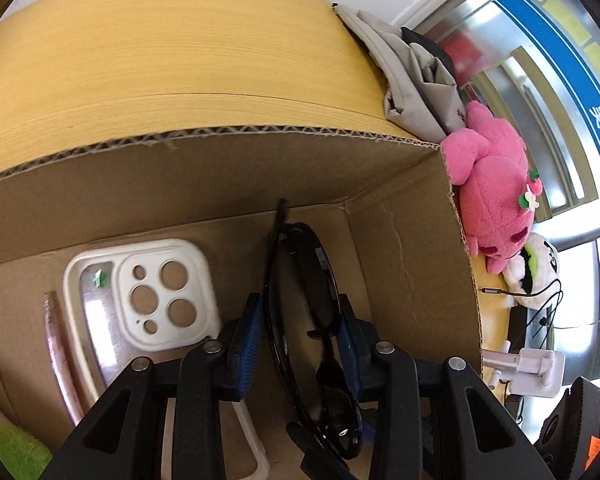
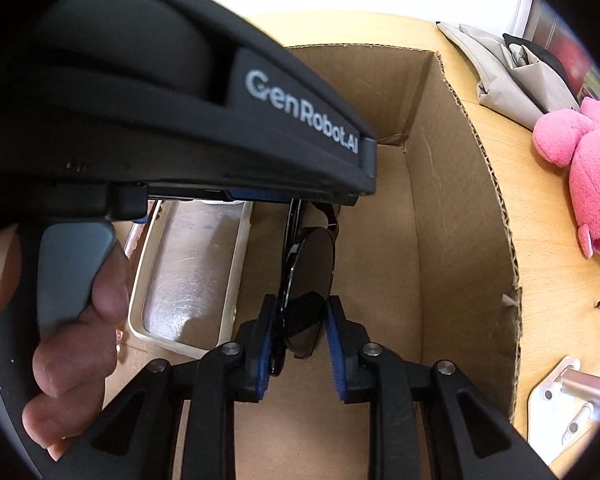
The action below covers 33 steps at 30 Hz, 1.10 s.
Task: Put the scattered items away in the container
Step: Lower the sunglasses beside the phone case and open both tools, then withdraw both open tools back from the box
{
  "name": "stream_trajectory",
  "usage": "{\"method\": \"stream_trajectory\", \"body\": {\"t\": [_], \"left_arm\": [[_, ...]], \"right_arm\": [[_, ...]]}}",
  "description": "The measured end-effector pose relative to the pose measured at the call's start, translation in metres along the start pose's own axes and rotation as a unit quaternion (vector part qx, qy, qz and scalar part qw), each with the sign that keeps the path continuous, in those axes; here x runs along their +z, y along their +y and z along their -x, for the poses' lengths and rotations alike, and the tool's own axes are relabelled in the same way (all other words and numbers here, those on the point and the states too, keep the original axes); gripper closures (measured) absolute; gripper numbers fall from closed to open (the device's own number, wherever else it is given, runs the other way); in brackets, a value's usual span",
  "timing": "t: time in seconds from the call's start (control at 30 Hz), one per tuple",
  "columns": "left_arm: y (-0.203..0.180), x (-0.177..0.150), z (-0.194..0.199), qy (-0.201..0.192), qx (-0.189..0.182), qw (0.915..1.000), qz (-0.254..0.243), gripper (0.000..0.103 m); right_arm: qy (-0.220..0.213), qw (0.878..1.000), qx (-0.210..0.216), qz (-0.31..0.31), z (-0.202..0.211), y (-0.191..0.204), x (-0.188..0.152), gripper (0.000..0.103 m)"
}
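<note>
A pale wooden tabletop (image 1: pixel 180 60) is carrying a cardboard box (image 1: pixel 400 248), and both tools are reaching down into it. The left gripper (image 1: pixel 298 336) is straddling the black sunglasses (image 1: pixel 304 300) with its jaws at a narrow setting; the right-hand blue pad is meeting the frame while the left-hand one is standing just clear, so the hold is looking loose. The right gripper (image 2: pixel 298 340) is flanking the same sunglasses at one lens with both pads lying against it or nearly so, jaws almost closed. The glasses are standing on edge over the box floor, just beside a white phone case (image 1: pixel 148 296). Outside the box, a pink plush toy (image 1: pixel 492 196) is lying against its wall. If one tool lets go unevenly, I judge the glasses may tip onto the case or twist in the other grip. Both grippers are pointing steeply downward, and a hand (image 2: pixel 80 320) is squeezing the left tool's trigger.
</note>
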<state>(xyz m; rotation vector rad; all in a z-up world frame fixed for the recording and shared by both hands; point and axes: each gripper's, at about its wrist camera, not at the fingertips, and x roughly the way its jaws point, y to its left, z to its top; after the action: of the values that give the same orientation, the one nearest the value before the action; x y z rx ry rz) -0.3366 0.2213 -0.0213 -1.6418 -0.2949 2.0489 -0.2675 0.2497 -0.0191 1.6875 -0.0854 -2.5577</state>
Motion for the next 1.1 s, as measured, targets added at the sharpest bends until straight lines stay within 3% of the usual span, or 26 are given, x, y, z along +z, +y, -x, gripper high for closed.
{"method": "stream_trajectory", "body": {"t": [0.13,0.23,0.3,0.37,0.53,0.7,0.87,1.1], "left_arm": [[-0.003,-0.006,0.026,-0.021,-0.013,0.9997,0.003,0.055],[-0.016,-0.022,0.073,-0.076,-0.018,0.9967,-0.024,0.037],[-0.025,-0.042,0.112,-0.122,0.001,0.9917,-0.041,0.023],[-0.034,-0.069,0.15,-0.17,0.032,0.9828,-0.066,0.017],[-0.029,-0.152,0.217,-0.239,0.09,0.9619,-0.097,0.013],[0.001,-0.229,0.231,-0.263,0.151,0.9482,-0.094,0.013],[0.041,-0.285,0.219,-0.256,0.2,0.9434,-0.066,0.013],[0.075,-0.321,0.203,-0.231,0.217,0.9476,-0.043,0.013]], "right_arm": [[-0.005,1.0,0.002,0.001,0.015,0.002,-0.008,0.06],[-0.035,0.999,-0.008,0.02,0.044,0.012,-0.02,0.048],[-0.062,0.998,-0.012,0.024,0.069,0.017,-0.034,0.029],[-0.096,0.995,-0.012,0.023,0.096,0.022,-0.054,0.025],[-0.143,0.989,-0.002,0.026,0.134,0.039,-0.114,0.024],[-0.135,0.991,0.004,0.02,0.12,0.053,-0.147,0.024],[-0.13,0.991,-0.02,0.028,0.1,0.058,-0.172,0.024],[-0.15,0.988,-0.027,0.019,0.106,0.063,-0.187,0.024]]}}
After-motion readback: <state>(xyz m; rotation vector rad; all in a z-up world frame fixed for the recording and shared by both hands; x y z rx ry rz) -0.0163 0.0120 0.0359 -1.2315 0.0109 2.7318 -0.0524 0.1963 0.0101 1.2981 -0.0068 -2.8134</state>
